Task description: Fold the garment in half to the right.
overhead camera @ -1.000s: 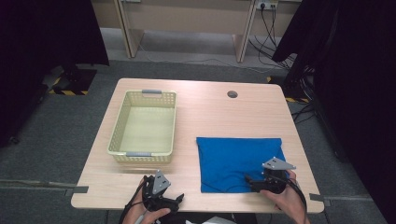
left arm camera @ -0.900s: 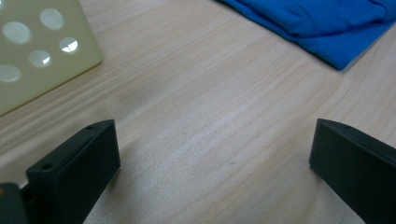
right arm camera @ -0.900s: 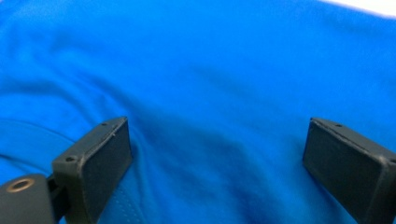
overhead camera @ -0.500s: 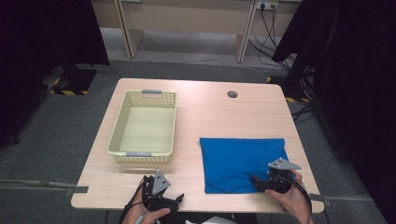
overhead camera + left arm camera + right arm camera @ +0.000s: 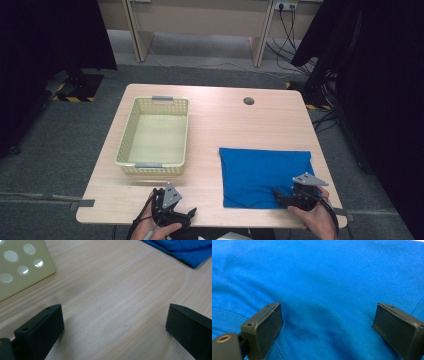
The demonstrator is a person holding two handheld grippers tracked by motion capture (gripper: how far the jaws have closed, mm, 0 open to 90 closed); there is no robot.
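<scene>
Blue cloth (image 5: 265, 175), folded into a rough rectangle, is spread flat on the right half of the wooden table (image 5: 220, 125), with its near edge close to the table's near edge. The right gripper (image 5: 280, 198) is held in a hand (image 5: 316, 217) at the near right corner of the table and is laid low over the near right part of the cloth. In the right gripper view, its two black jaws are seen standing wide apart above the blue fabric (image 5: 324, 290), which runs unbroken across the gap between them; nothing is pinched, and whether the pads rest on the fabric or hang just over it cannot be told.

The left gripper (image 5: 187, 216) is held in the other hand (image 5: 150, 227) at the near edge of the table, left of the cloth and just near of the basket. Its jaws are likewise spread wide, with only bare wood (image 5: 112, 302) between them, and nothing is gripped. A corner of the cloth (image 5: 185, 251) is seen at the far right of the left gripper view, well apart from the jaws, and a perforated wall of the basket (image 5: 22, 267) at the far left.

A pale yellow plastic basket (image 5: 125, 145) is set on the left half of the table, apart from the cloth.
</scene>
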